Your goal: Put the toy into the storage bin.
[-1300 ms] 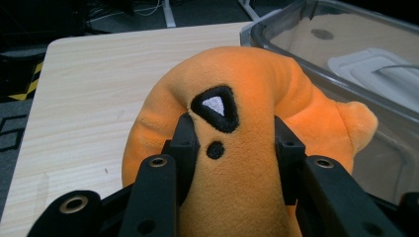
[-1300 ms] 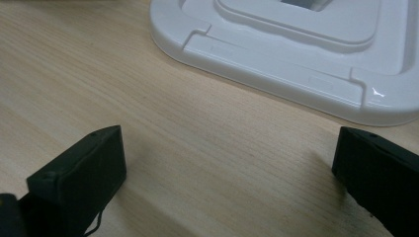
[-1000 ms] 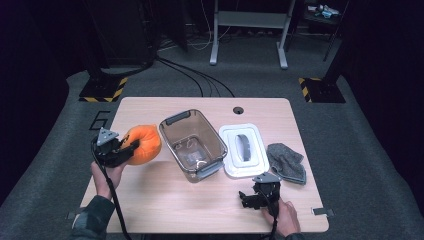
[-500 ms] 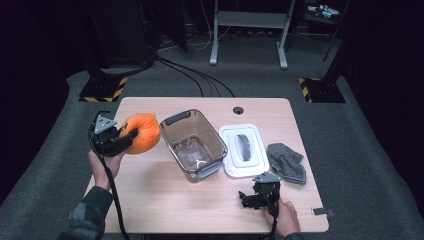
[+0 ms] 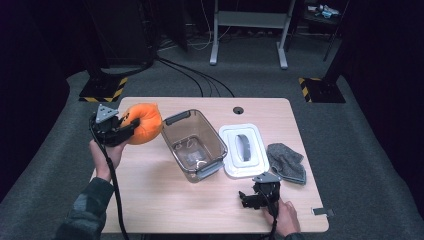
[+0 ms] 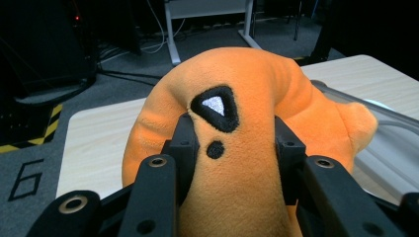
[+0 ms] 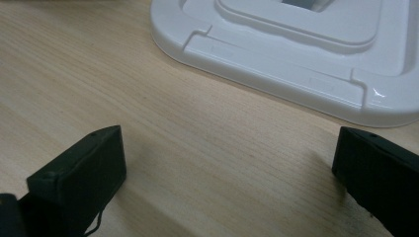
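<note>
Squeezing hard at the far left of the light wooden table (image 5: pixel 165 205), your left gripper (image 5: pixel 116 131) has its black jaws pressed into both sides of the orange plush toy (image 5: pixel 142 122), and in the left gripper view you can see the soft fabric of that plush (image 6: pixel 247 128) bulging up between them, its black triangle with a white centre facing the camera. You're holding the toy up above the table's left edge, just beside the clear plastic storage box with grey latch handles (image 5: pixel 194 145), whose rim runs past the plush on the right of the left gripper view. The box stands open near the middle of the table. Right of it, lying flat, is the white plastic lid with a grey handle (image 5: pixel 244 150), and beyond that a crumpled grey cloth (image 5: pixel 286 162) touching the lid's right edge. Down at the front right, your right gripper (image 5: pixel 257 195) sits low on the wood with its jaws spread wide and nothing between them; in the right gripper view bare tabletop lies between them and the white lid's (image 7: pixel 296 54) rim sits just ahead.
</note>
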